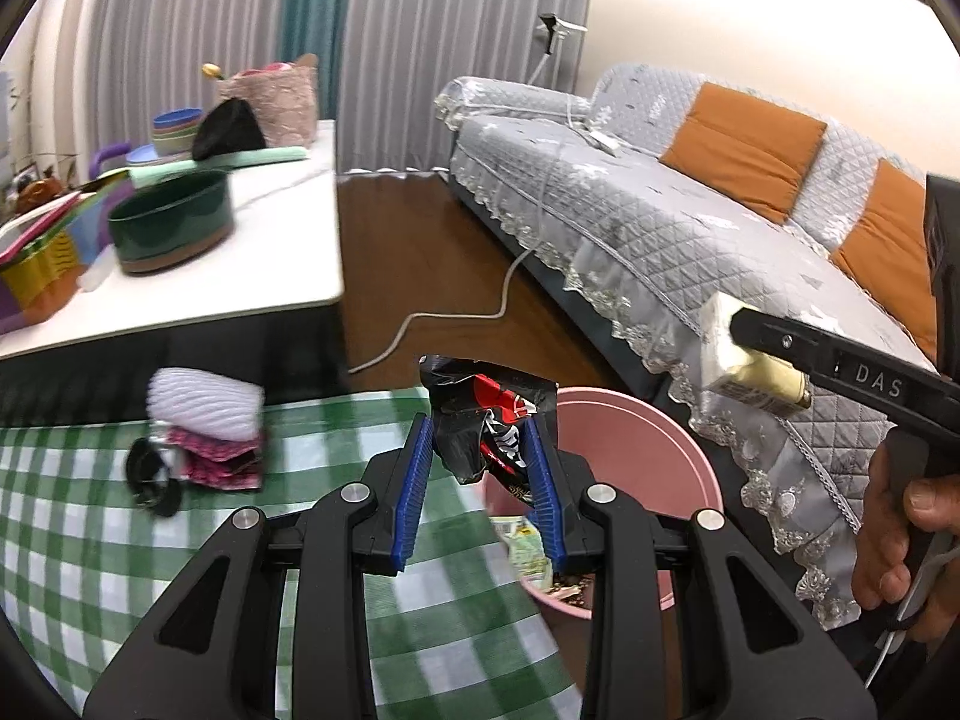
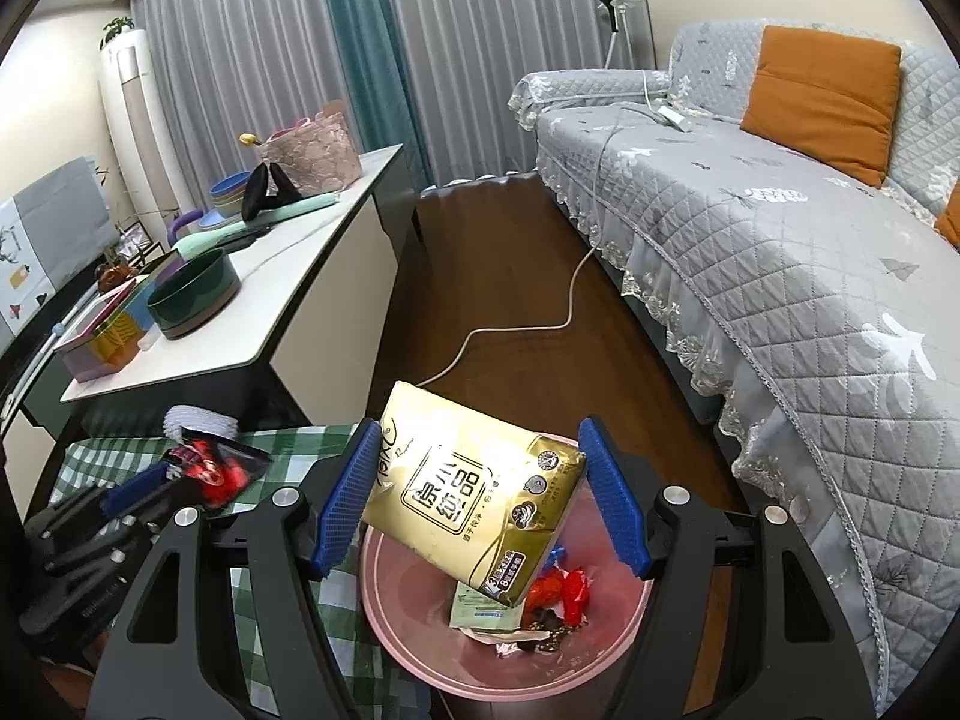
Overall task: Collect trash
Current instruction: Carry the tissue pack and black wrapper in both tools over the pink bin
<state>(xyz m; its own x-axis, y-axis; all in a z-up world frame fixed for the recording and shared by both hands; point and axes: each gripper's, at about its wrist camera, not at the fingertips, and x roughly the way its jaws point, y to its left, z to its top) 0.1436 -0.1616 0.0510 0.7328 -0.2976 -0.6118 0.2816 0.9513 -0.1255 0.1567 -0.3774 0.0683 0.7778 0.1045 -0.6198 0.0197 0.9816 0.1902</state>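
My left gripper is shut on a crumpled black and red snack wrapper, held at the edge of the green checked table beside the pink trash bin. It also shows in the right wrist view with the wrapper. My right gripper stands wide over the bin. A gold tissue pack hangs tilted between its blue pads; only the left pad seems to touch it. In the left wrist view the pack sits at the right gripper's tip. Several wrappers lie inside the bin.
A green checked cloth covers the near table, with a white foam net, pink packets and a black ring on it. A white side table holds a green bowl. A grey sofa is right; a white cable crosses the wood floor.
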